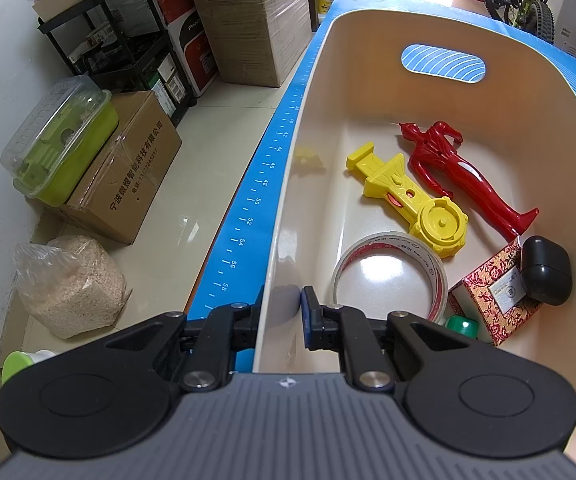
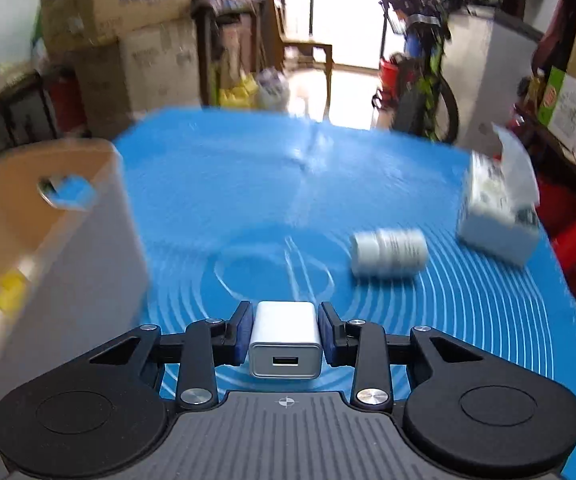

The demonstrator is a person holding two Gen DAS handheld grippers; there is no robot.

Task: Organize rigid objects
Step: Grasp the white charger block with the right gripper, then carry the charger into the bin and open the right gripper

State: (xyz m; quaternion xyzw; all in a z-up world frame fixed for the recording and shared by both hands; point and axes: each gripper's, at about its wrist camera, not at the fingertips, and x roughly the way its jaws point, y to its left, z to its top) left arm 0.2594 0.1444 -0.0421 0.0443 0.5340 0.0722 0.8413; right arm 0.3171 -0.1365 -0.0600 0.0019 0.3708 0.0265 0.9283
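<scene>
We see a blue mat point(image 2: 247, 184) printed with white concentric rings and a ruler edge, covering a table in a storeroom of stacked cardboard boxes point(image 1: 247, 20).

Nearest in the right wrist view, the right gripper point(image 2: 285, 332) is closed on a small white charger block point(image 2: 285, 340). The block sits squarely between the blue pads point(image 2: 243, 332), touching both, with its smooth rounded-corner face and USB slot turned toward the camera. The gripper is held level above the mat. Farther off, blurred, a white ribbed bottle point(image 2: 388, 254) lies on its side, and a white box point(image 2: 496, 216) lies beyond it.

In the left wrist view, the left gripper point(image 1: 279, 312) pinches the near wall of a glossy cream plastic bin point(image 1: 468, 32), one finger outside, one inside. Inside the bin, near to far, lie a green cap point(image 1: 463, 326), a clear tape roll point(image 1: 392, 276), a red patterned box point(image 1: 492, 292), a black rounded case point(image 1: 546, 276), a yellow toy launcher point(image 1: 408, 200) and a red figure point(image 1: 460, 172).
</scene>
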